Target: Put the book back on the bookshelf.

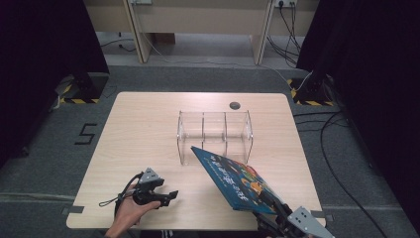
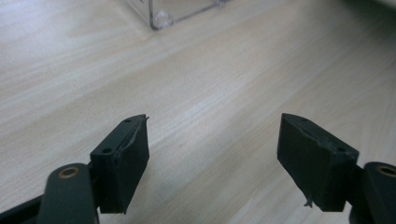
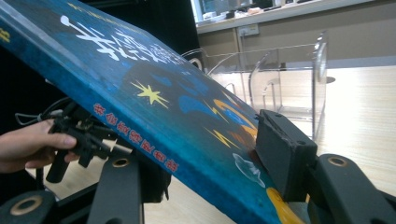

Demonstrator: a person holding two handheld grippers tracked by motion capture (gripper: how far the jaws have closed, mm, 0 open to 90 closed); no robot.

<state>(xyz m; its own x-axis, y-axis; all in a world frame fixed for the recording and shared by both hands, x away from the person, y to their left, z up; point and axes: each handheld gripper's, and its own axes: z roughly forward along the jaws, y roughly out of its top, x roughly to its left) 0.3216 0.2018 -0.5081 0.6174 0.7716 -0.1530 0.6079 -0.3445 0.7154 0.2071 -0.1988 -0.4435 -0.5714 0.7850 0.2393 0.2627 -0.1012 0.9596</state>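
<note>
High view: the right hand-held gripper (image 1: 274,204) sits at the desk's (image 1: 143,134) five o'clock corner, jaws clamped on the near corner of a blue book (image 1: 230,178). The book is lifted off the desk and tilted, its far corner pointing toward eleven o'clock, just in front of the clear acrylic organizer (image 1: 215,136) at the centre. Over at seven o'clock, the left hand-held gripper (image 1: 171,196) hovers low, jaws spread wide apart with nothing between them, bare desk beneath. A hand (image 1: 130,210) grips its body from below.
</note>
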